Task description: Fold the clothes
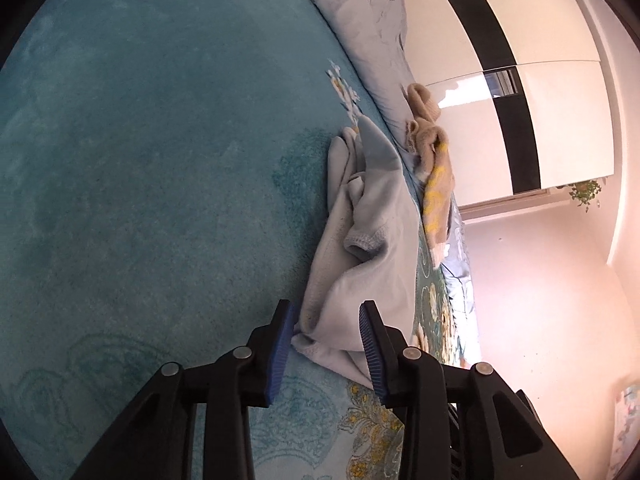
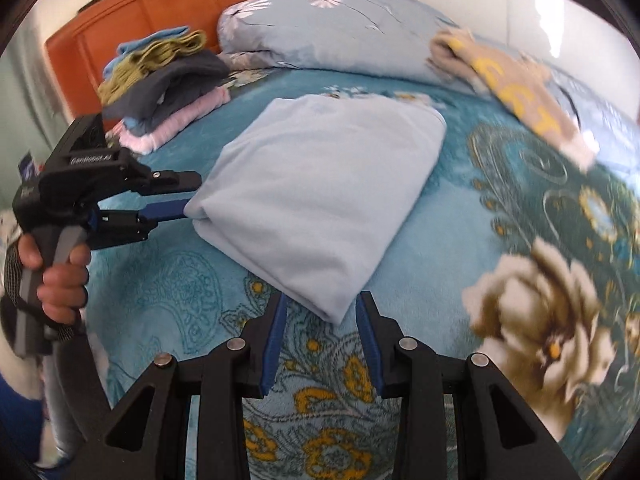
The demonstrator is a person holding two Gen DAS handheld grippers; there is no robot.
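**Folded garment between both jaws — risk of undoing the fold**

Left gripper [image 1: 326, 344]: fingers spread, with the near corner of the pale blue garment [image 2: 320, 200] lying between them. The pads do not appear to press the cloth. In the right wrist view this gripper sits at the garment's left corner, one finger above the fold and one below.

Right gripper [image 2: 320, 344]: fingers spread, empty. The garment's near corner is just ahead of the tips; contact not evident.

Garment: folded into a thick rectangle, lying on the teal floral blanket [image 2: 520, 220], mid-bed. Left wrist view shows loose layers and a ribbed cuff bunched at the open side.

Surroundings: stack of folded clothes [image 2: 168, 84] near the headboard, a pillow [image 2: 328, 28] behind, a beige-and-yellow garment [image 2: 516, 88] draped over the bedding at right.

Risks, as judged:
- If the left jaws close on the top layers only, a lift would peel the fold open.
- Uneven pull from one corner could let the bundle sag and the cuff slip out.
- Plush blanket may snag in the lower finger and drag along.
- Carrying towards the stack could topple its leaning upper pieces.
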